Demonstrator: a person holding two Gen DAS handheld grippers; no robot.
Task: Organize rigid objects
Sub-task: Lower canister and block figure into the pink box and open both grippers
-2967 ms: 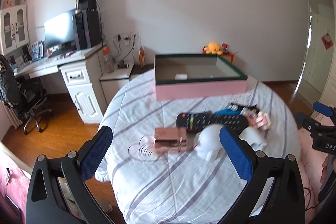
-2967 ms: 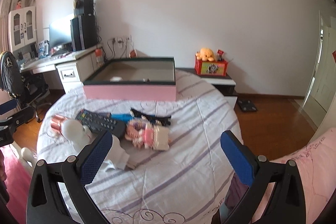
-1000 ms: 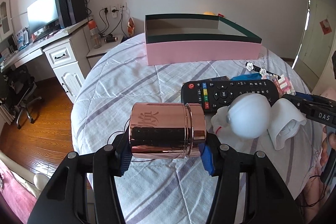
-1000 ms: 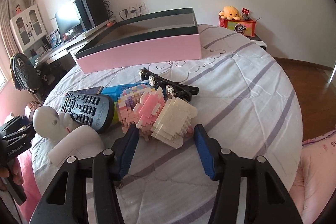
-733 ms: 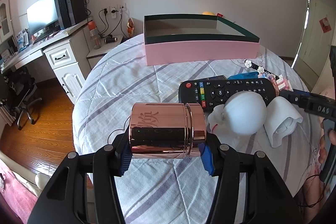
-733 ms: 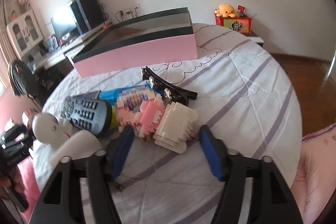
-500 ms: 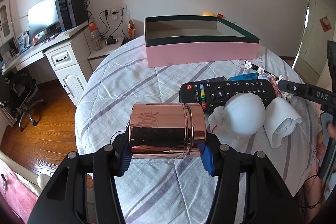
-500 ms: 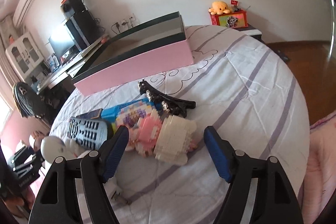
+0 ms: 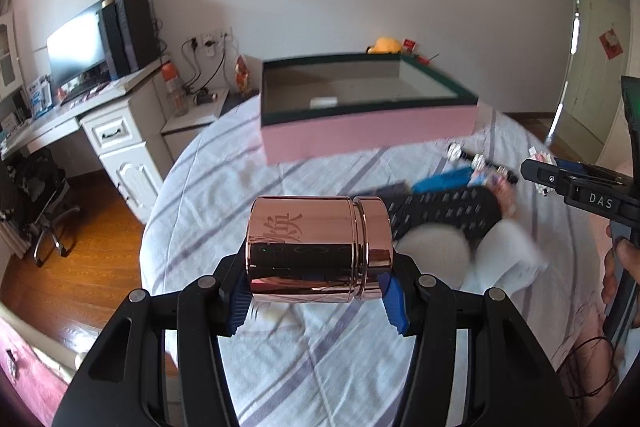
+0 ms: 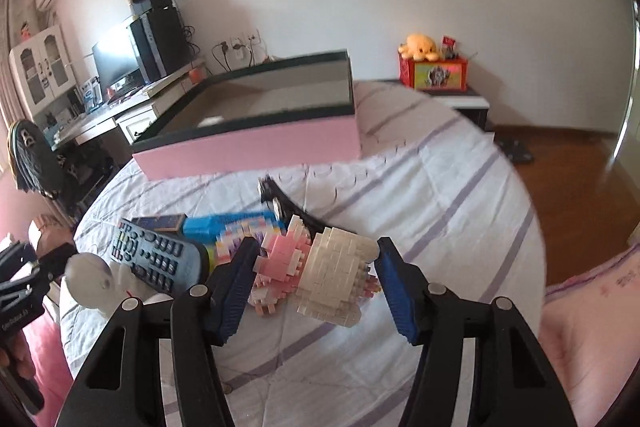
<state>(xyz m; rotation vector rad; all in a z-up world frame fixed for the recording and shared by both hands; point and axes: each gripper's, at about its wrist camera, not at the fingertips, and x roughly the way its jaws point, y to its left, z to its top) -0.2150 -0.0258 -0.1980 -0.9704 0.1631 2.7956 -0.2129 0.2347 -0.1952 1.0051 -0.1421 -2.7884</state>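
My left gripper (image 9: 318, 301) is shut on a shiny copper tin (image 9: 318, 249), held sideways above the striped bedspread. My right gripper (image 10: 316, 279) is shut on a pink and white brick figure (image 10: 320, 269) and holds it just above the bed. The pink box with a dark green rim (image 9: 368, 131) stands open at the far side of the bed, and it shows in the right wrist view too (image 10: 256, 143). The black remote (image 10: 156, 259), a white doll head (image 10: 90, 275) and a blue pack (image 10: 232, 221) lie on the bed.
A black hair clip (image 10: 286, 209) lies behind the brick figure. A white desk with a monitor (image 9: 76, 47) stands at the left. A red toy box (image 10: 434, 73) sits on a low stand at the back right. Wooden floor surrounds the bed.
My left gripper has closed on the copper tin and lifted it off the bed. My right gripper has closed on the brick figure and raised it. Both now sit higher, looking at the box.
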